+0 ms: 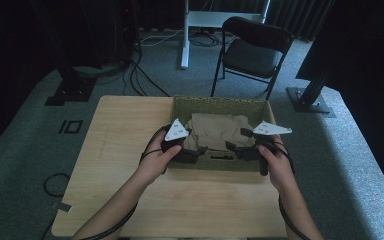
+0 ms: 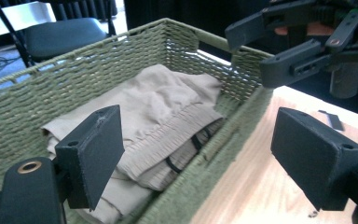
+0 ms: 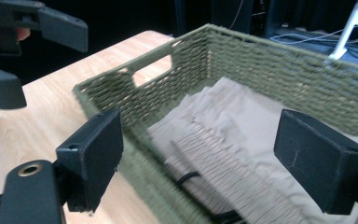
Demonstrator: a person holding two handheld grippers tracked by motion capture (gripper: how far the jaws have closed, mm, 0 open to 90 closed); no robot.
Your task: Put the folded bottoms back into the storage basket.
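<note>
Beige garment (image 1: 215, 131) lay folded inside green woven basket (image 1: 220, 104) on wooden table (image 1: 125, 145). Left gripper (image 1: 192, 154) — jaws spread, holding nothing — poised at near rim; right gripper (image 1: 232, 149) likewise agape, straddling same rim. Judged reaching stage: next, dip past rim (image 2: 214, 158), pinch cloth. Folding chair (image 1: 252, 47) well beyond.

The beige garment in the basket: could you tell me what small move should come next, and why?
Probably lower both grippers onto the beige garment. The left gripper and right gripper hover open astride the green basket's near rim, holding nothing, with the folded cloth just beyond.
</note>
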